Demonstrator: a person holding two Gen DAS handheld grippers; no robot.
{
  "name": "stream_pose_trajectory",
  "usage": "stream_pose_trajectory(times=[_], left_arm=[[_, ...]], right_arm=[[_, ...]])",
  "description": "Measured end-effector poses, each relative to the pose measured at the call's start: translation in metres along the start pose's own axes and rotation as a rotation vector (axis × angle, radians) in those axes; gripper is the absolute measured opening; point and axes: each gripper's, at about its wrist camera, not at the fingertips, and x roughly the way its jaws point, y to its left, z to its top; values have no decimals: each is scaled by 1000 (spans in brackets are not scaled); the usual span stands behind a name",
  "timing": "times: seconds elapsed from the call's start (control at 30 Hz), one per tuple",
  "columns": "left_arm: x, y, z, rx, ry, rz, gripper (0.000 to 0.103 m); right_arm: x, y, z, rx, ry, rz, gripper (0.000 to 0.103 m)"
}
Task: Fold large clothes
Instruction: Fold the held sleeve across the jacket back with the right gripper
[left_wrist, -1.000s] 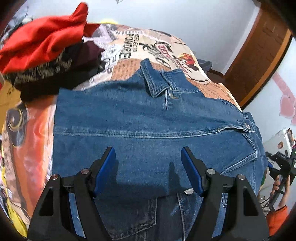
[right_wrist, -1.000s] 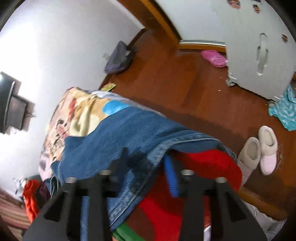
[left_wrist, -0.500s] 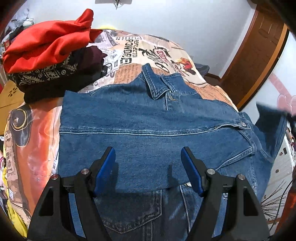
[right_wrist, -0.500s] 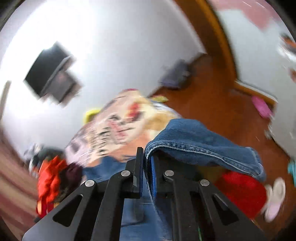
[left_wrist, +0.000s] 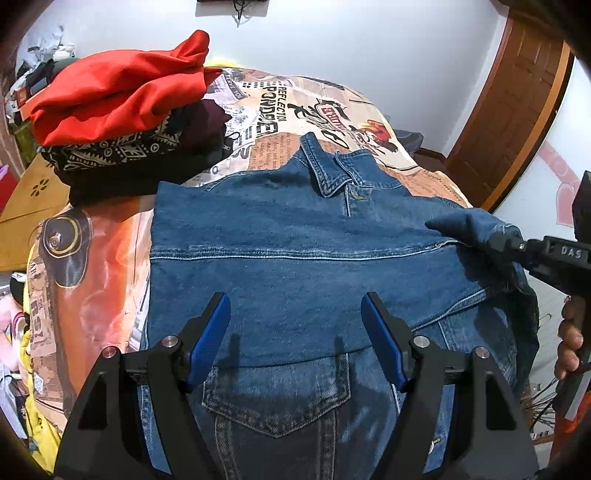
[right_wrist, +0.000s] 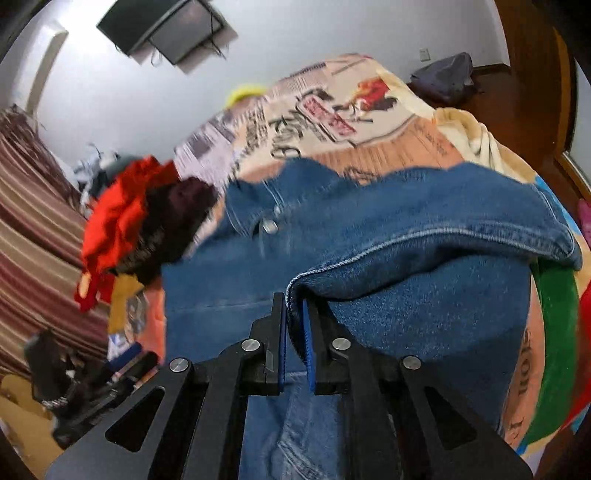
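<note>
Right hand-held gripper (right_wrist: 294, 343) clenched on denim jacket (left_wrist: 295, 266) sleeve edge, lifted over jacket body. Left hand-held gripper (left_wrist: 295, 332) released, above jacket on bed (left_wrist: 96, 266).

light: even, bright indoor | shadows: soft | left view: sharp | right view: motion-blurred | edges: fisheye-curved, dark corners

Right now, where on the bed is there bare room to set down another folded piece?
Bare bedspread lies beyond the denim jacket collar, toward the wall, and a strip runs along the jacket's left edge. The clothes pile crowds the far left corner; the right claw holds the sleeve at the right.
</note>
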Motion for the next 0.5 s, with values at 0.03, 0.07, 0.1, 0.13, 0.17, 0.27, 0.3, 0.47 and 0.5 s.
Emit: stream_pose_trajectory(times=[0.03, 0.07, 0.1, 0.13, 0.17, 0.27, 0.3, 0.47, 0.5], left_arm=[[0, -1, -1, 6, 1, 3, 72], [0, -3, -1, 12, 2, 6, 72], [0, -4, -1, 18, 3, 9, 72], [0, -6, -1, 24, 2, 13, 72], [0, -9, -1, 33, -1, 16, 72], [-1, -17, 2, 52, -14, 20, 72], [-1, -20, 3, 59, -19, 20, 72], [-1, -32, 9, 76, -25, 8, 72], [-1, -33, 10, 77, -26, 5, 72]], right_arm=[[-2, -1, -1, -11, 2, -11, 10], [-6, 1, 0, -21, 2, -15, 10], [-13, 3, -1, -30, -1, -17, 10], [-22, 5, -1, -39, -7, -23, 10], [-25, 8, 2, -45, -15, -24, 12], [-45, 5, 7, -47, -63, -14, 22], [-47, 5, 9, -41, -77, -15, 31], [-74, -28, 20, 74, -192, -50, 59], [-77, -35, 21, 102, -203, -56, 60]])
